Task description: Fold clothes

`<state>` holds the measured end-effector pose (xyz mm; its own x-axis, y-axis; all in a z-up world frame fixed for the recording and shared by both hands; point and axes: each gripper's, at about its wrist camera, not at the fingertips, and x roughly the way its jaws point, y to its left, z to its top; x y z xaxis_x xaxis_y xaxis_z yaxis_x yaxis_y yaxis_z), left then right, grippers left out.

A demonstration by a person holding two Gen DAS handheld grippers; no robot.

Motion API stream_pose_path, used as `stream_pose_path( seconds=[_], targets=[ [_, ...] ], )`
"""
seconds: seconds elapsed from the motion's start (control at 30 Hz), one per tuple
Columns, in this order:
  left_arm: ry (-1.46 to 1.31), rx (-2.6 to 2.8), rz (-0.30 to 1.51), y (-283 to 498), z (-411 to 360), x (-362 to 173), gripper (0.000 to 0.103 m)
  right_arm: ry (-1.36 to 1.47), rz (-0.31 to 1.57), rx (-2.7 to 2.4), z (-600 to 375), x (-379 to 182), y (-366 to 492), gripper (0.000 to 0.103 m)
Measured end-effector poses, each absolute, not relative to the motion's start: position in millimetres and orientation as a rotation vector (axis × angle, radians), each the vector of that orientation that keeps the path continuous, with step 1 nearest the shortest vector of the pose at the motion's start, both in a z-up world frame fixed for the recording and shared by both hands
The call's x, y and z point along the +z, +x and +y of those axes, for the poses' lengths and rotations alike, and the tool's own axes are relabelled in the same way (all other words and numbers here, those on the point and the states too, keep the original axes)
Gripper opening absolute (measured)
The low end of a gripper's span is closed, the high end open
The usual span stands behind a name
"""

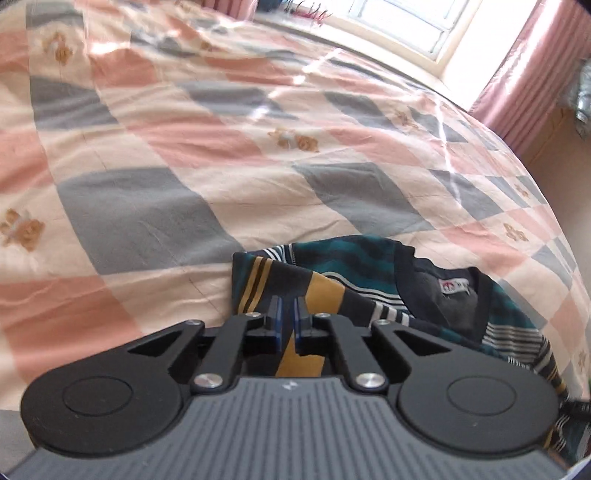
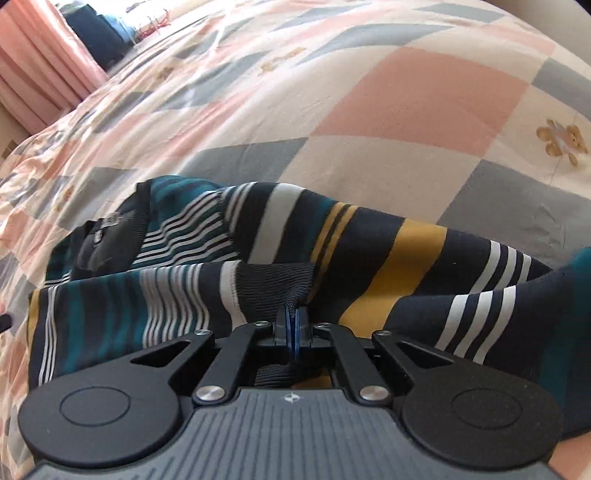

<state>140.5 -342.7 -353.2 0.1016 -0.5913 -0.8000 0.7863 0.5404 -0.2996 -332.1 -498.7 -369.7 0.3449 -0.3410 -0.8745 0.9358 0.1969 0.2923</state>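
Two grippers we hold: right gripper (image 2: 294, 315) jaws pinching the sweater (image 2: 369, 236) cuff; left gripper (image 1: 287, 306) jaws pressed nearly together over its fabric.

A navy, teal and mustard striped knit sweater (image 2: 369, 236) lies bunched on the pink, grey and cream checked bedspread (image 2: 388, 110), pink pleated curtains (image 1: 517, 92) beyond the bed.

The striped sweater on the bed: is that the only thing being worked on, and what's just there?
In the job:
striped sweater
right gripper, shut on its ribbed cuff
left gripper, nearly shut over the sweater

Just there:
checked bedspread
pink curtains
window
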Motion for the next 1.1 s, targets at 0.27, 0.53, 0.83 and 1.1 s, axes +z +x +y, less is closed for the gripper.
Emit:
stream_pose_path(
  seconds=[0.27,0.53,0.83,1.1],
  targets=[
    [0.181,-1.057,1.051,148,-358,-361,0.01,0.861,0.693,-1.051,-490,-359,-332,0.001],
    [0.319,-1.147,0.928,89,-331,-338,0.01,0.733,0.736,-1.221,-485,-358,-331,0.023],
    [0.508,-1.129,1.021,29,-332,-364,0.013,0.996,0.7,-1.162,-476,-375,-381,0.008],
    [0.511,-1.14,1.053,-7,-316,-334,0.018,1.396,0.185,-1.636,-397,-351,-605,0.05]
  ],
)
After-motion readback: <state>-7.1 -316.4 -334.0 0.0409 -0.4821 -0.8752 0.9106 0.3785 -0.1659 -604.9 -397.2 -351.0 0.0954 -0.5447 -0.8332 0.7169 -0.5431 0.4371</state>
